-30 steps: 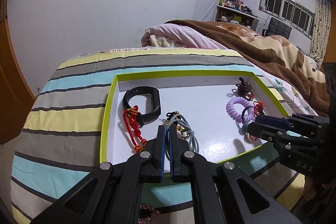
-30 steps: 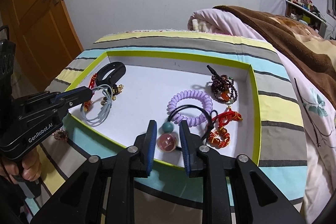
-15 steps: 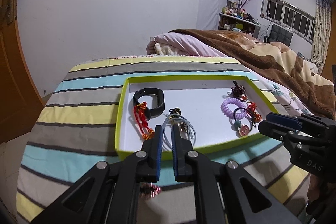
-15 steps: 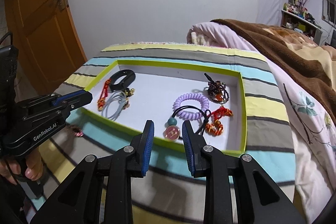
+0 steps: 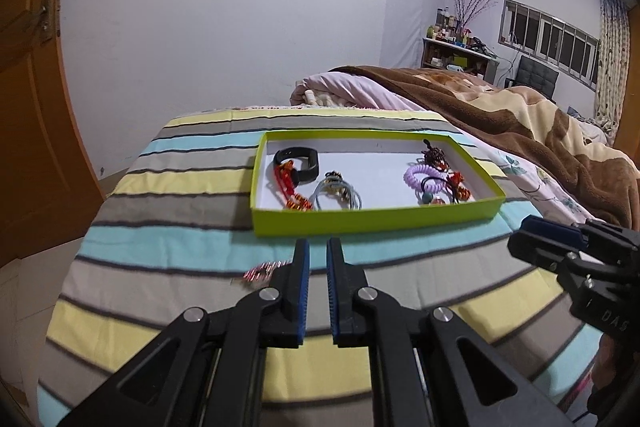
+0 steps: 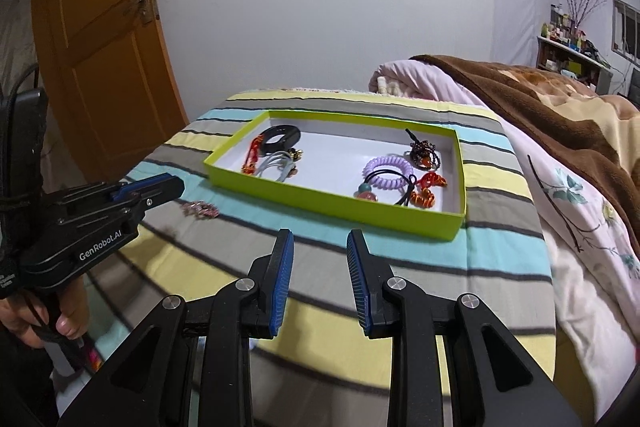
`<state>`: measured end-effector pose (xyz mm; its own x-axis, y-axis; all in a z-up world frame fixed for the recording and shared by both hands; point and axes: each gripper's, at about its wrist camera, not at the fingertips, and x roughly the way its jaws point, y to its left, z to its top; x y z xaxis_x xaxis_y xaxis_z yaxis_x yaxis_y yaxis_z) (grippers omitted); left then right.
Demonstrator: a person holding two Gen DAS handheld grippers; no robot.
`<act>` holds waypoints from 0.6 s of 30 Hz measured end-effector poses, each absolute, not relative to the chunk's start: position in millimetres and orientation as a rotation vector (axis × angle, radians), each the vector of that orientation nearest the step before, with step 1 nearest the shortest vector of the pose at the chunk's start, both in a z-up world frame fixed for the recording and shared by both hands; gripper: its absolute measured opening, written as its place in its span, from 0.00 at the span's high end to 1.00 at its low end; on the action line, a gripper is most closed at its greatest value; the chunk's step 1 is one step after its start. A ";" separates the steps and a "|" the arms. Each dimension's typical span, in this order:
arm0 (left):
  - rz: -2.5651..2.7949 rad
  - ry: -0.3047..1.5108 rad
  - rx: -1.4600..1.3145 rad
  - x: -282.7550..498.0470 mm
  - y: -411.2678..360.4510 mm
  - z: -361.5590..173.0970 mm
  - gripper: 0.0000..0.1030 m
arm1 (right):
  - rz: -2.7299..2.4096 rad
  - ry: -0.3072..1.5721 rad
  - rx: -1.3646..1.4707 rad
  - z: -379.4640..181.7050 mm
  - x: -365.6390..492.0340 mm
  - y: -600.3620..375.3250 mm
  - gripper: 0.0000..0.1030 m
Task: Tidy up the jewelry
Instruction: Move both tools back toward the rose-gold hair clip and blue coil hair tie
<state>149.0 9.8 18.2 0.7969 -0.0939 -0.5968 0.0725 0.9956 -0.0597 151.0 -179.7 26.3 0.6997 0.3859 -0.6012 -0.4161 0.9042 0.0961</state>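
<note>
My two grippers hover over the striped bedspread point(image 6: 420, 235): left gripper point(image 5: 318, 255) narrowly parted, holding nothing; right gripper point(image 6: 320, 243) spread, empty. One pink bracelet point(image 6: 200, 209) lies loose (blurred) near the green tray point(image 6: 332, 201), which holds about eight pieces. Orange door point(image 6: 100, 59) far left.

Even, cool indoor light fills both views, with no hard shadows. Fisheye distortion bows the walls and blackens the frame corners. The striped bedcover point(image 5: 168, 235) smears with motion blur toward the lower edges, and a small pink beaded trinket point(image 6: 200, 209) left of centre looks soft and streaked.
</note>
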 end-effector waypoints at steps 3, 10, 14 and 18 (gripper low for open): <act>-0.081 0.634 -0.033 133.8 13.2 17.8 0.91 | 0.447 0.649 -0.053 27.7 138.9 -179.3 0.72; -0.055 0.633 -0.062 105.4 22.6 16.0 0.91 | 0.458 0.651 -0.048 25.9 115.3 -179.2 0.73; -0.044 0.634 -0.066 90.6 25.9 13.5 0.91 | 0.464 0.655 -0.047 23.6 103.6 -178.5 0.72; -0.044 0.636 -0.068 81.8 25.6 11.5 0.91 | 0.468 0.661 -0.048 21.0 95.7 -178.0 0.72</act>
